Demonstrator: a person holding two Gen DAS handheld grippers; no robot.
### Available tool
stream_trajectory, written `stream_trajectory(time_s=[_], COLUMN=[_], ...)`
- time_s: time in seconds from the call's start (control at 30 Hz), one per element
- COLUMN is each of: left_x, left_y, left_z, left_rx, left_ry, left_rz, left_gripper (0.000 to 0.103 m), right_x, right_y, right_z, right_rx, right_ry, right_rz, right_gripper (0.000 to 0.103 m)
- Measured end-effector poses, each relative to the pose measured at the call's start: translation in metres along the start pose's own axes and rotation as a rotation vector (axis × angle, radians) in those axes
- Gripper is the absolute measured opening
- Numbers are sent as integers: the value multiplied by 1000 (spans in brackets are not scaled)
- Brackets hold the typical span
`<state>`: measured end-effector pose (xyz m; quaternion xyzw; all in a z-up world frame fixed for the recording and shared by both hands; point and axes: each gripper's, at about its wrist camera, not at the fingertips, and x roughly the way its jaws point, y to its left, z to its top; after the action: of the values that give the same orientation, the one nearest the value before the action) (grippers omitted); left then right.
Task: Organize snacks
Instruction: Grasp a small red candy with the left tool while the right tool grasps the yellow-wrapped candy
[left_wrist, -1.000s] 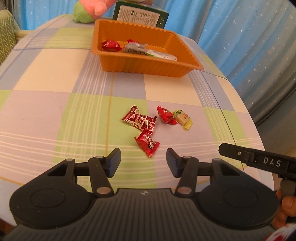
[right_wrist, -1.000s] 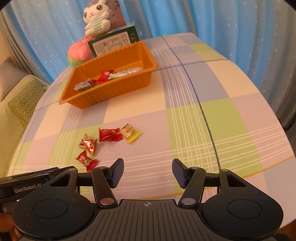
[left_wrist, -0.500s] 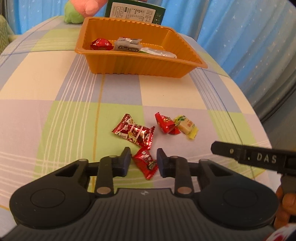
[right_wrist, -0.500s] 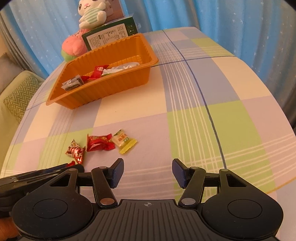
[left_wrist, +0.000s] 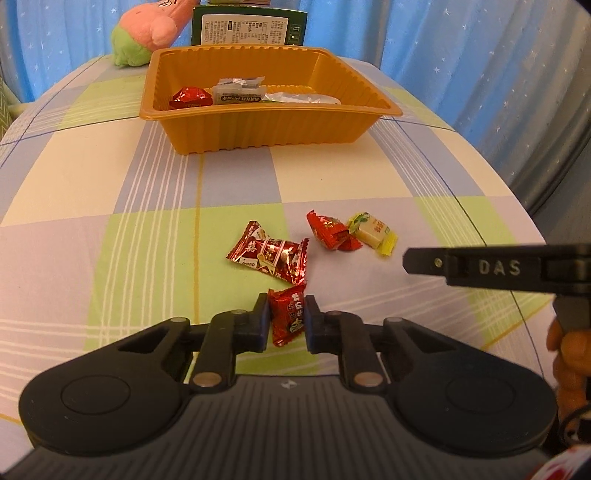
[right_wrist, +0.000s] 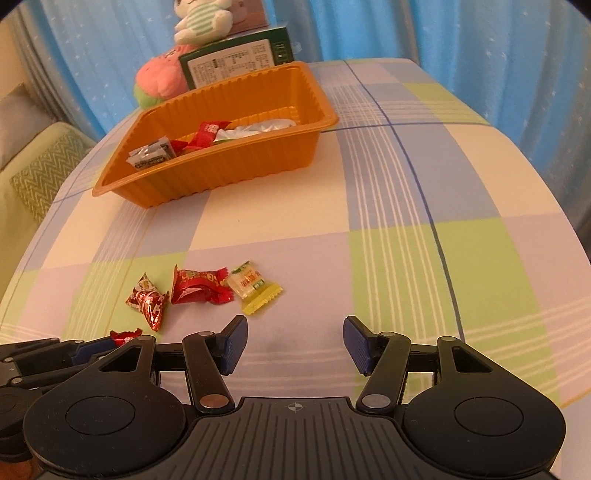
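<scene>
In the left wrist view my left gripper is shut on a small red candy that lies on the checked tablecloth. Just beyond it lie a longer red candy, another red candy and a yellow candy. An orange tray farther back holds a red candy and silver packets. My right gripper is open above the cloth, near the yellow candy, with nothing between its fingers. Its side bar shows at the right of the left wrist view.
A green box and a pink and green plush toy stand behind the tray, with a white plush rabbit above them. Blue curtains hang around the table. A green cushion is at the left. The table's edge curves down on the right.
My left gripper moved forward and down over the small red candy and its jaws came together on it. My right gripper moved closer to the yellow candy and stayed open.
</scene>
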<state>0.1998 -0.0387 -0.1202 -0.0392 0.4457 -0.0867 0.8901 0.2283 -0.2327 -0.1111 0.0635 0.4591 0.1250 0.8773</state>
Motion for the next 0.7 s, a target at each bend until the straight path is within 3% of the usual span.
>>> stream_trajectory(time_s=[0.17,0.27,0.47,0.6,0.7], left_x=[-9,-13,-16,-16,-17], left_y=[8,14,18,19,20], left_z=[2,5,8,6,6], left_rx=[-10,-23,-42,-51,-56], left_ry=[-8,-15,-18,-12,-10], left_rz=[6,13,10,7,7], left_gripper=[15,15,15,15,15], right_x=[13,23,42,47,45], right_y=[11,20,32,36,34], right_z=[8,13,18,18,17], right_rx=[-117,-200,-334,-364,-339], right_ry=[-16,-22,-21,-23,-20], right_rz=[18,22,15,29,28], right_gripper=[58,46,37,29,28])
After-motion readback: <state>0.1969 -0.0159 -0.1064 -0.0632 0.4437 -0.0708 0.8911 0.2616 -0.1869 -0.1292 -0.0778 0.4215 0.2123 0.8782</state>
